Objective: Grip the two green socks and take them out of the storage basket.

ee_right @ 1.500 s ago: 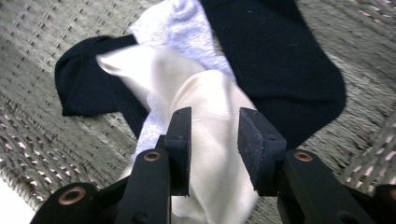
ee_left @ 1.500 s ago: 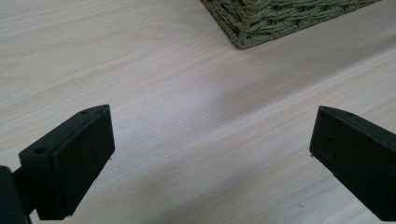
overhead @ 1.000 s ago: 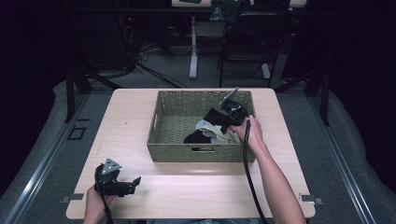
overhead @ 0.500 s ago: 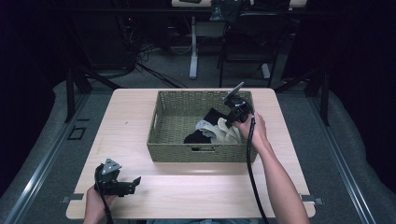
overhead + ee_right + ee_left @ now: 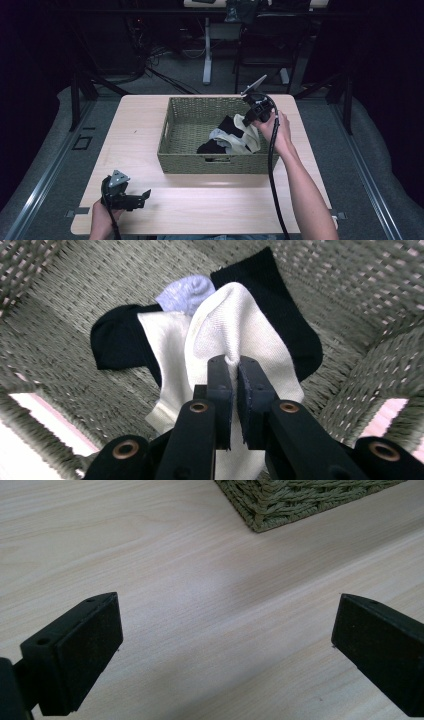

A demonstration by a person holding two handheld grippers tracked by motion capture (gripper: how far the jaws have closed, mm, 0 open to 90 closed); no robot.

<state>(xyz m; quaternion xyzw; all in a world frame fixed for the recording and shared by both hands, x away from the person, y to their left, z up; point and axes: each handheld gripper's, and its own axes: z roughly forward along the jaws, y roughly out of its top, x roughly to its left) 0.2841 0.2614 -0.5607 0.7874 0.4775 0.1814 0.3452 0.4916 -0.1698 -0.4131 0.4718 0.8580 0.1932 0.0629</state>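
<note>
The right gripper (image 5: 234,371) has just closed on the white sock (image 5: 227,325) and risen higher over the basket (image 5: 172,150). The left gripper (image 5: 144,194) (jaws wide apart, holding nothing) rests before the basket as before. Black socks (image 5: 117,342) lie partly hidden beneath the white one.

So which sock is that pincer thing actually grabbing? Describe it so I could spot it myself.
Find the woven basket on the wooden table; a small heap of socks lies inside, toward its right end. The right gripper pinches the white sock, pulling up a fold. It is the palest one, lying on top of the black socks and a light grey sock.
</note>
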